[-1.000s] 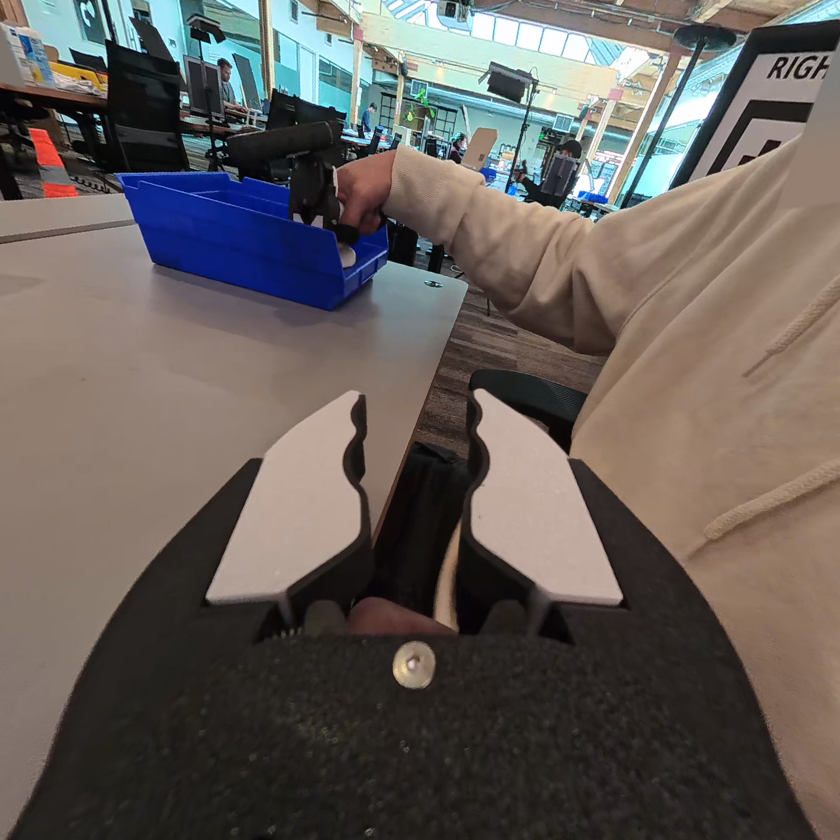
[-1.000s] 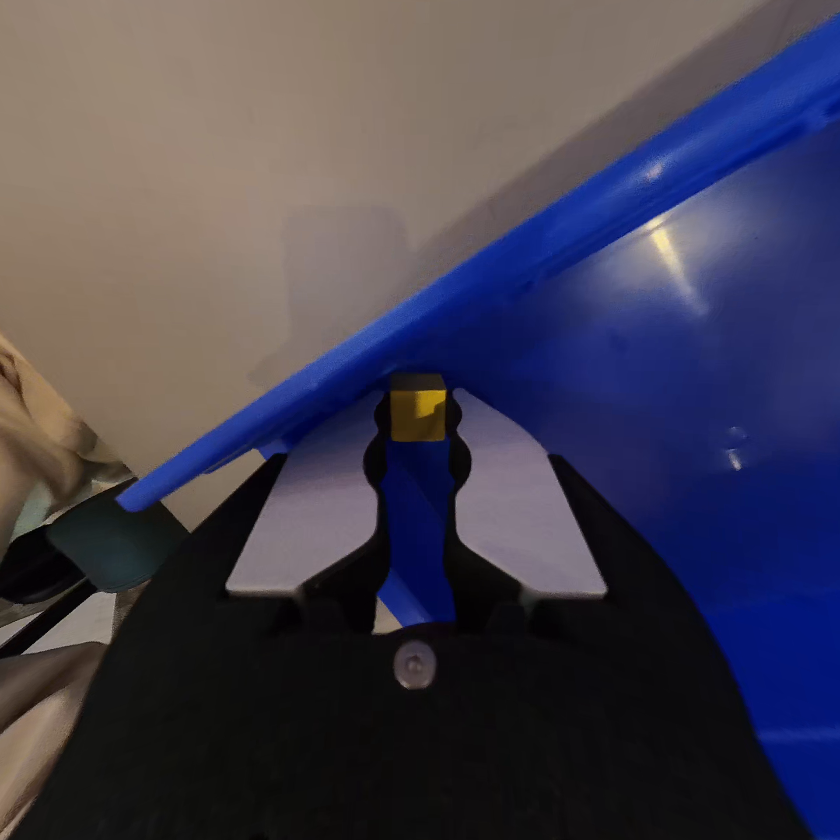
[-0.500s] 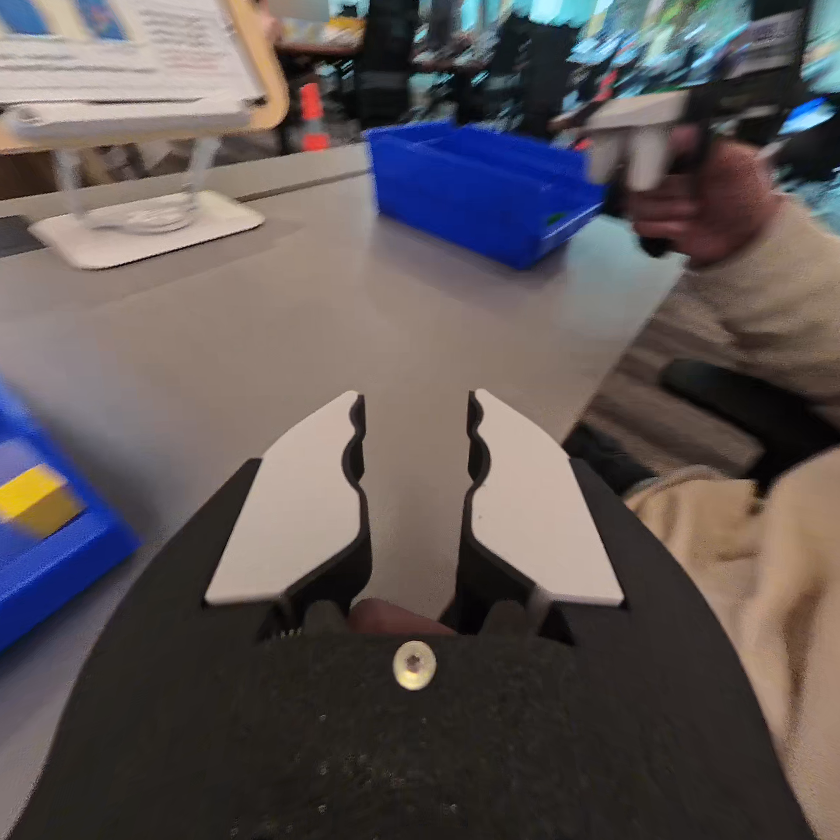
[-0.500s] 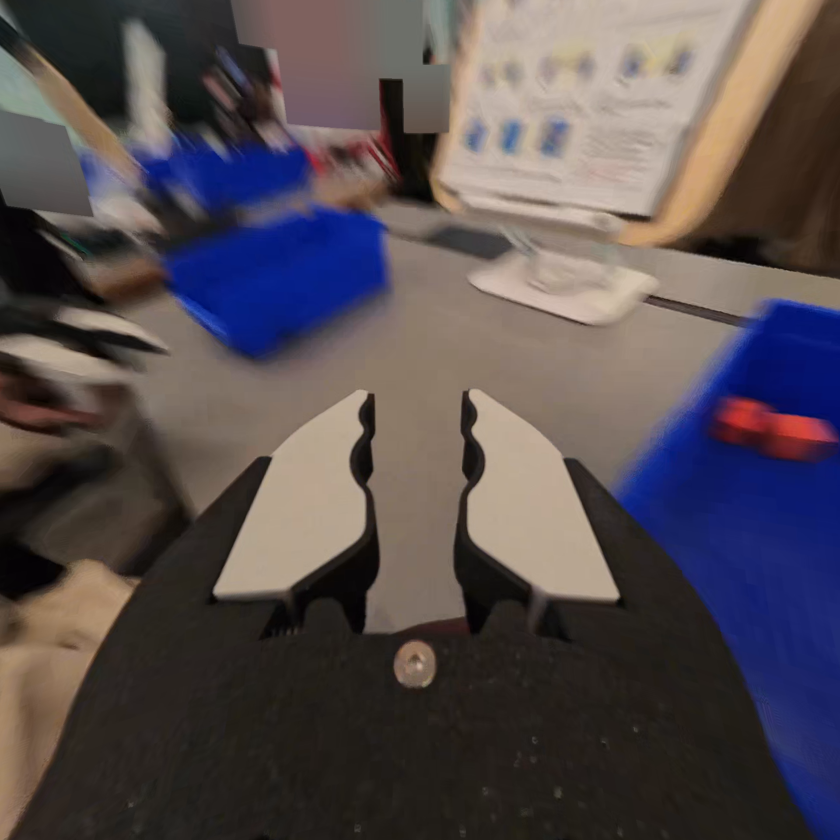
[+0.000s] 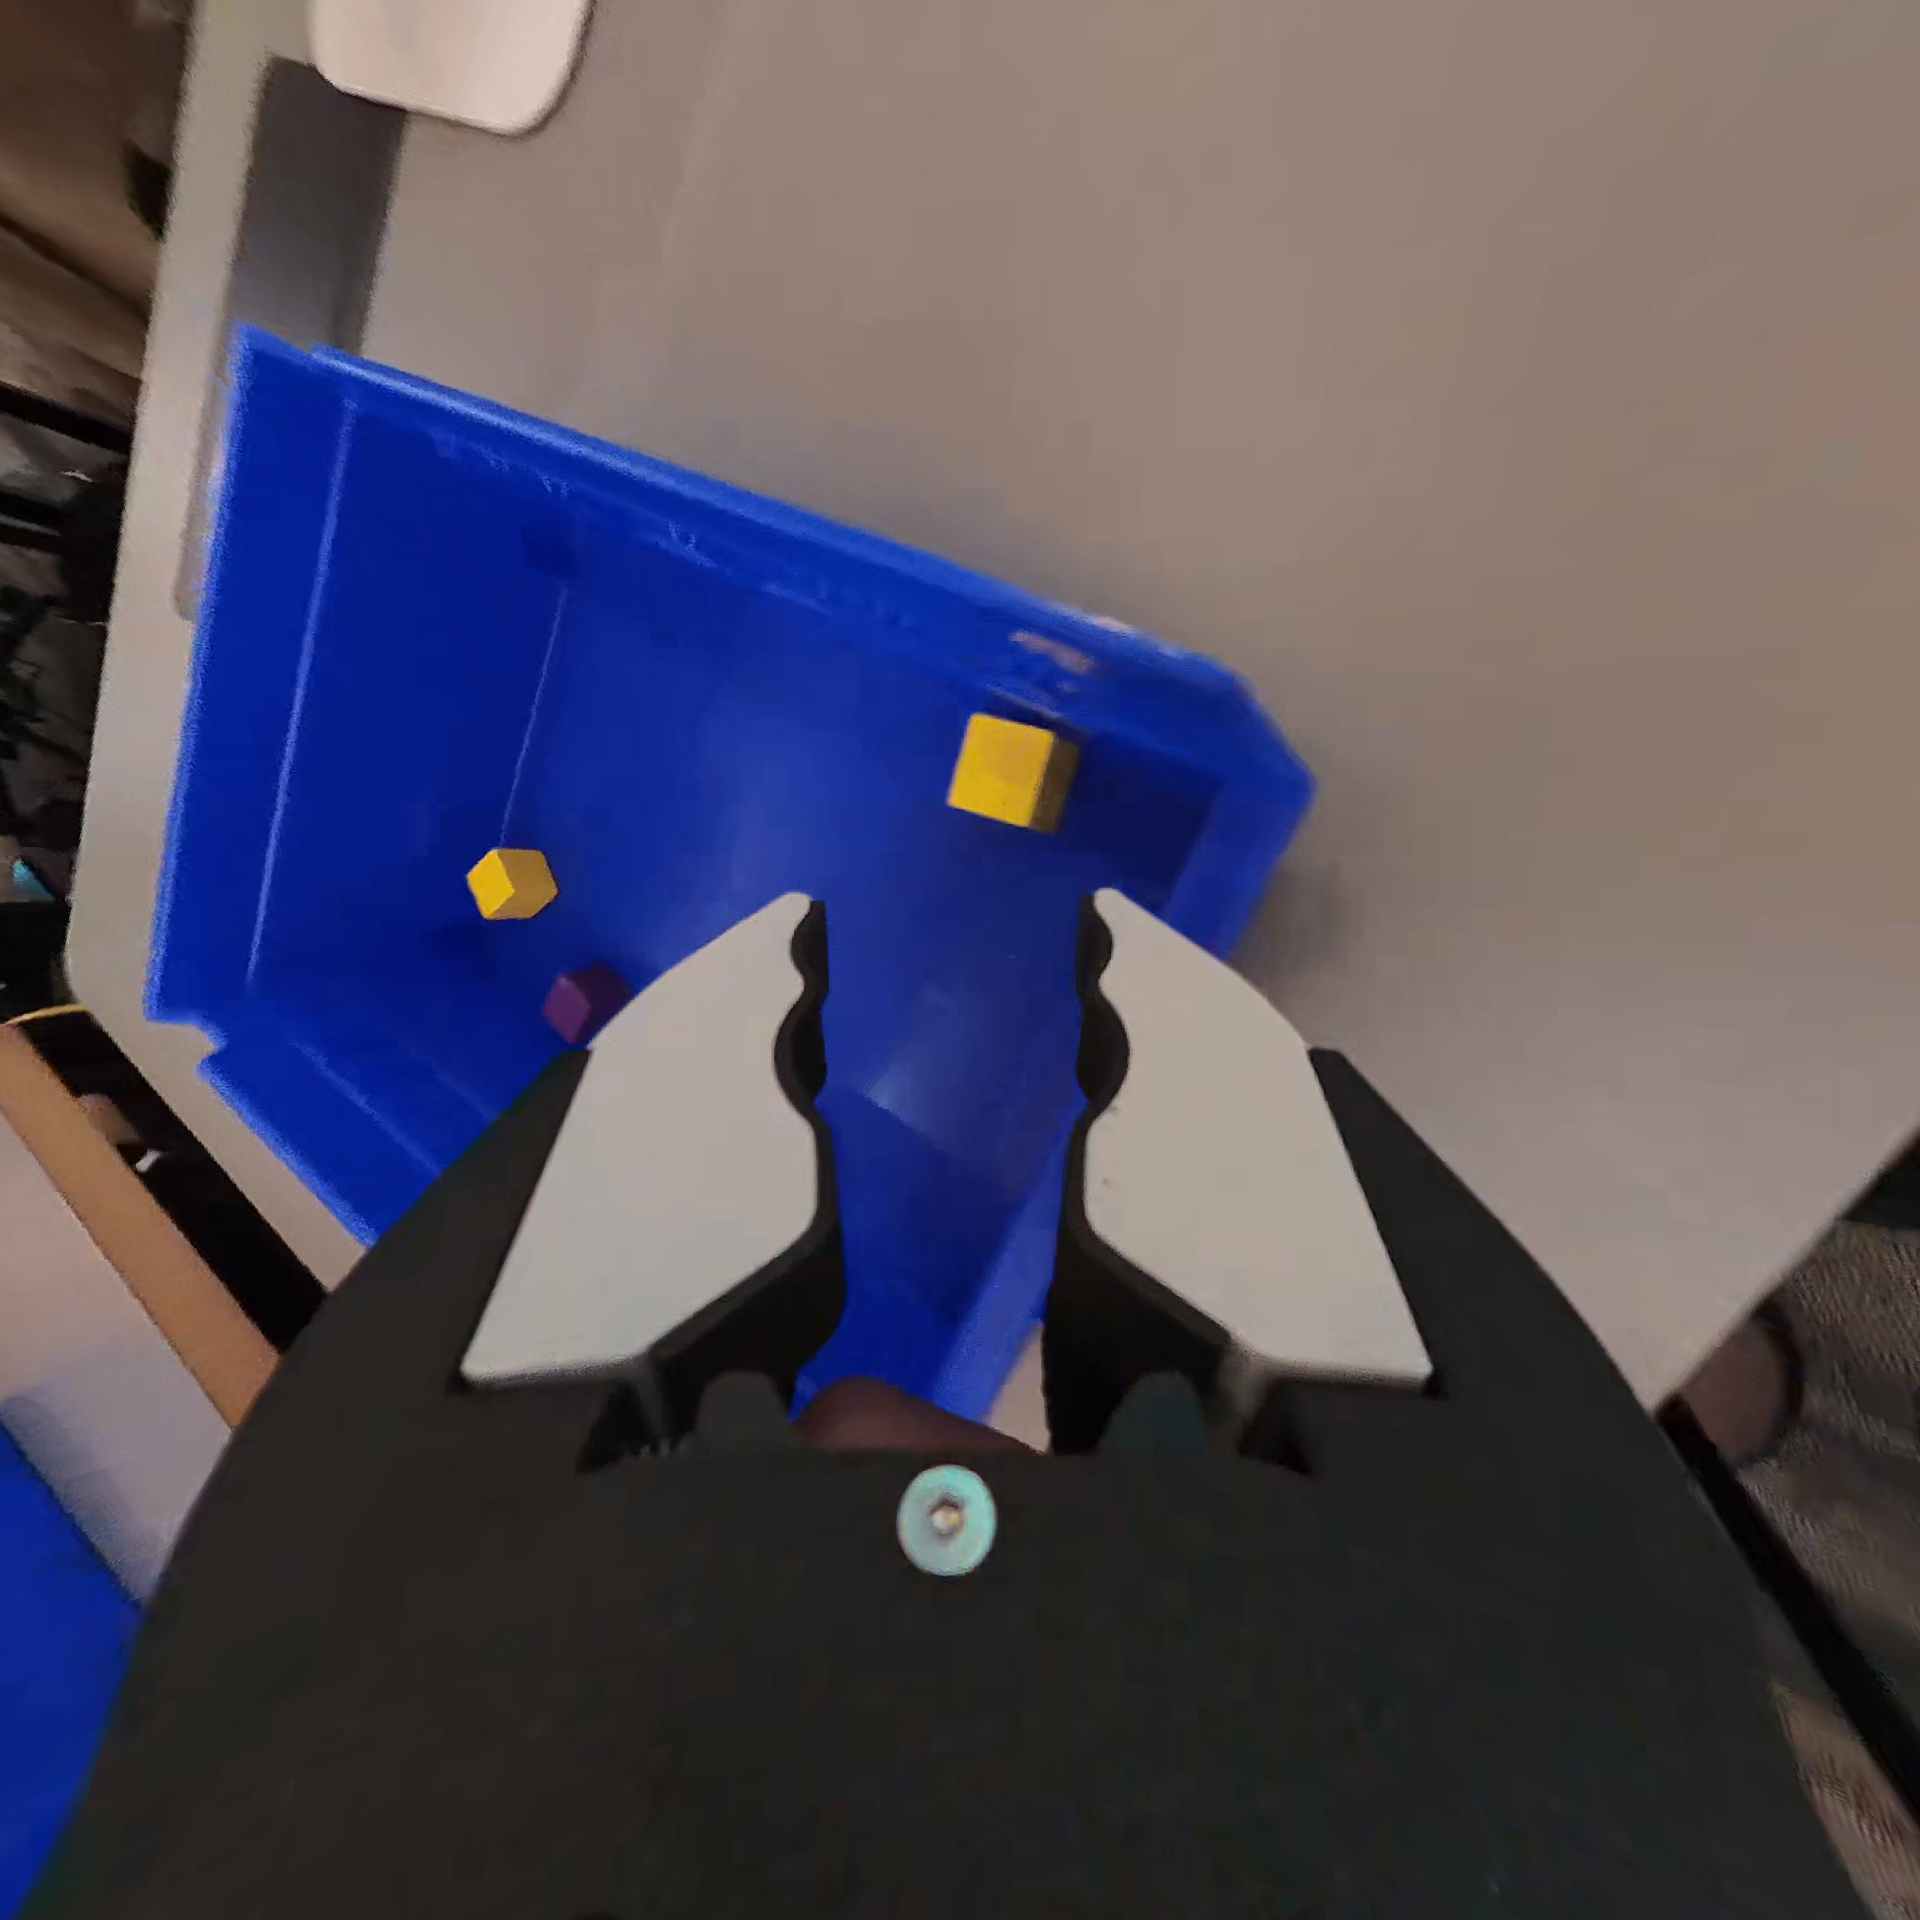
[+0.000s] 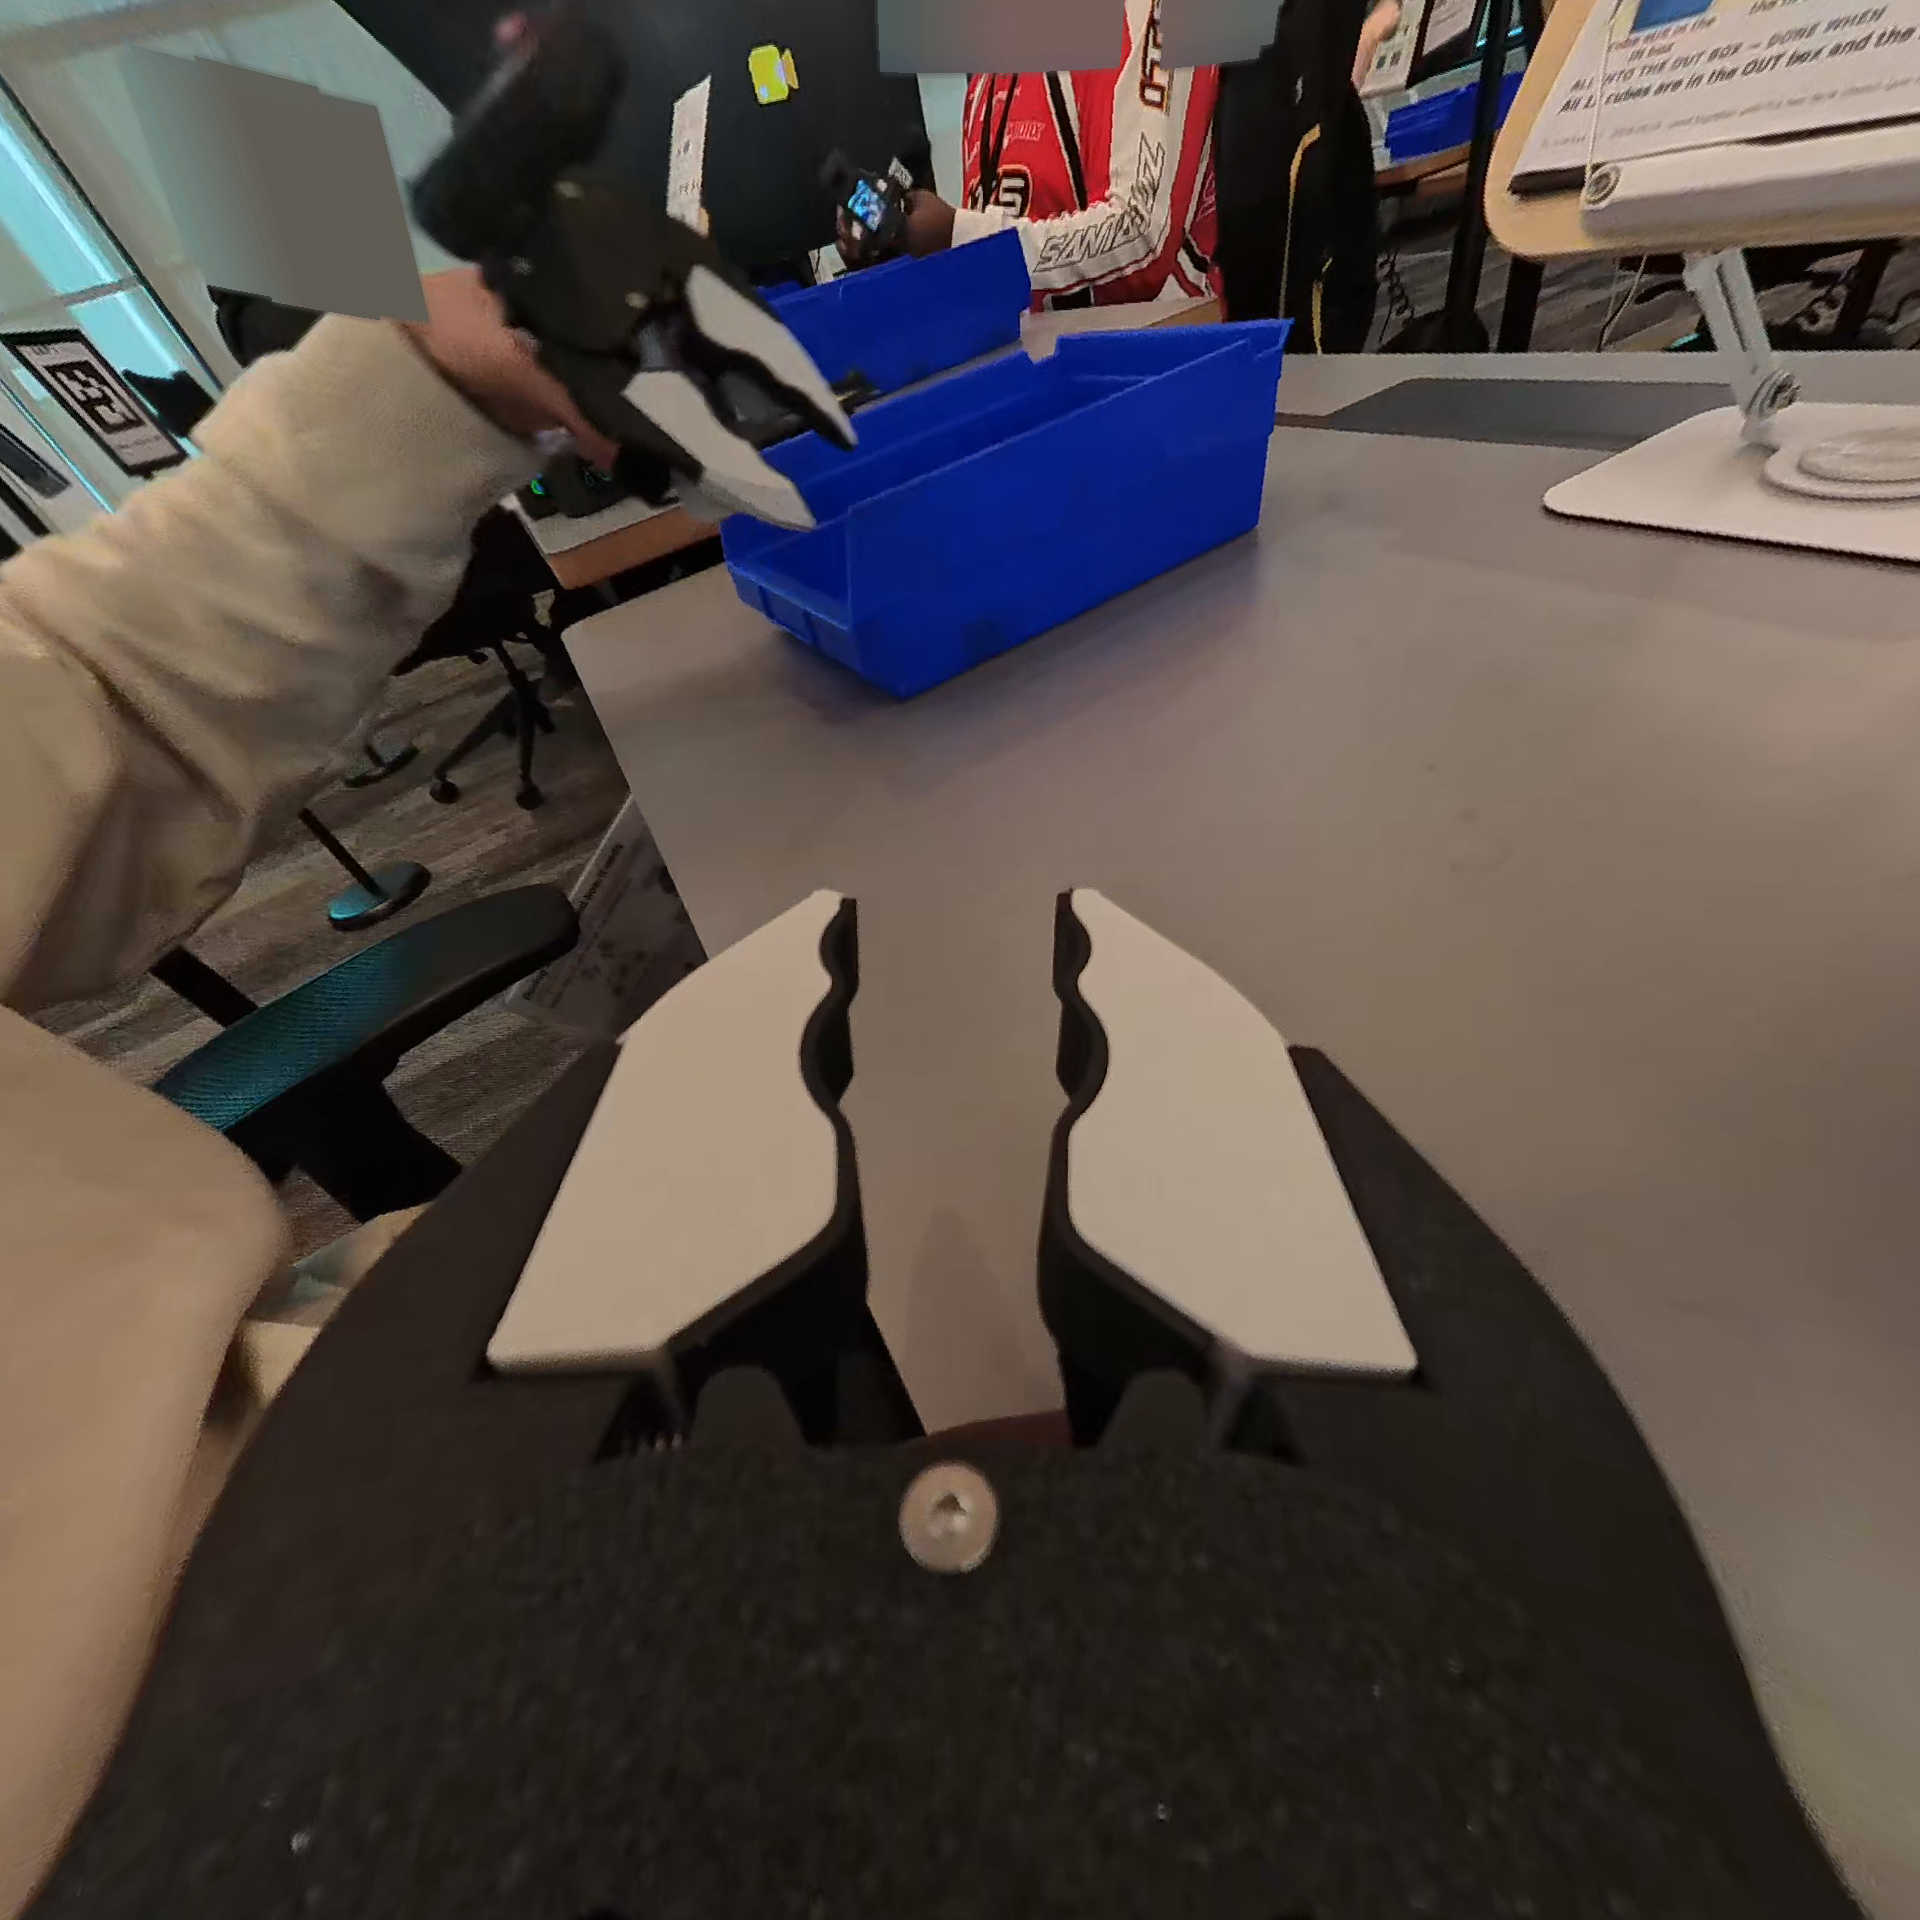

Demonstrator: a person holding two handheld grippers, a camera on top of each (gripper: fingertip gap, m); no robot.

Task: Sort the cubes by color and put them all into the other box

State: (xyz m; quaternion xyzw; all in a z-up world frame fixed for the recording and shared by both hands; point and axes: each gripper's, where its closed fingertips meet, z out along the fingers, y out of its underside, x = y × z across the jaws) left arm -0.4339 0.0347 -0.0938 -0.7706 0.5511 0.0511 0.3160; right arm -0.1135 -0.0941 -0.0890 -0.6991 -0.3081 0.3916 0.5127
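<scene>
A blue box (image 5: 312, 675) sits on the grey table (image 5: 1351, 416). It holds a larger yellow cube (image 5: 1008, 774) near its right end, a smaller yellow cube (image 5: 511, 883) and a purple cube (image 5: 577, 1003). My left gripper (image 5: 945, 914) is open and empty above the box, pointing down into it. The right wrist view shows the same box (image 6: 1018, 499) from the side with the left gripper (image 6: 821, 473) over its near end. My right gripper (image 6: 956, 904) is open and empty, low over the bare table (image 6: 1455, 831).
A white stand base (image 6: 1766, 488) with a sheet holder stands at the back right. A second blue box (image 6: 904, 312) sits on another table behind. A chair (image 6: 364, 997) is beside the table's left edge. A person in a red and white jacket (image 6: 1091, 177) stands beyond. Left tips to right tips: about 35 centimetres.
My right gripper held a yellow cube inside another blue box, then came out empty and swung over the table. My left gripper swung from the table edge to above the box with cubes.
</scene>
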